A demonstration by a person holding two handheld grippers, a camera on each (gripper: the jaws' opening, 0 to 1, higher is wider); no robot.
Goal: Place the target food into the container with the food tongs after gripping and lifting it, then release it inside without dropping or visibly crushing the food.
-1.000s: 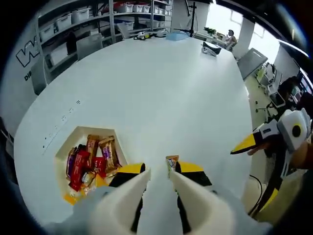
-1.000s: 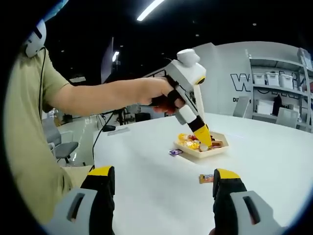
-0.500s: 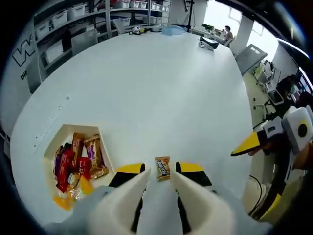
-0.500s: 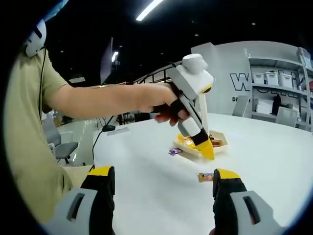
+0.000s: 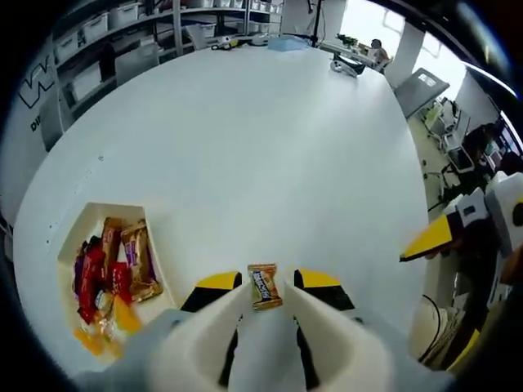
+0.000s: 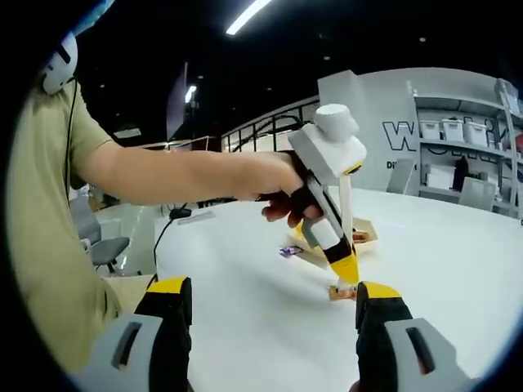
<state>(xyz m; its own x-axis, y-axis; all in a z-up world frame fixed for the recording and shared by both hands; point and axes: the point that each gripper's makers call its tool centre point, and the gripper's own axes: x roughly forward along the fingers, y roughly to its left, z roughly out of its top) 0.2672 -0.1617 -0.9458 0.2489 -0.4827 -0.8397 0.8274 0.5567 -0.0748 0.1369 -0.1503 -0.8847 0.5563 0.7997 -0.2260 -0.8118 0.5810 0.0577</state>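
Note:
A small orange-brown wrapped candy (image 5: 263, 286) lies on the white table (image 5: 261, 139), right between the yellow tips of my left gripper (image 5: 268, 280), which is open around it. In the right gripper view a hand holds the left gripper (image 6: 346, 273) tip-down over that candy (image 6: 337, 292). A cream tray (image 5: 75, 237) with several wrapped sweets sits to the left of the jaws; it shows behind the left gripper as the tray (image 6: 365, 238). My right gripper (image 6: 272, 287) hangs open above the table edge with nothing in it, and its yellow tip (image 5: 426, 242) enters at the right.
A small purple sweet (image 6: 290, 252) lies on the table near the tray. Shelves with white bins (image 5: 122, 16) stand beyond the far edge, chairs around it. A person's arm (image 6: 180, 171) reaches across from the left.
The left gripper has moved forward and down, so the candy now sits between its tips. The tray has slid left and lower in its view. The right gripper has stayed put.

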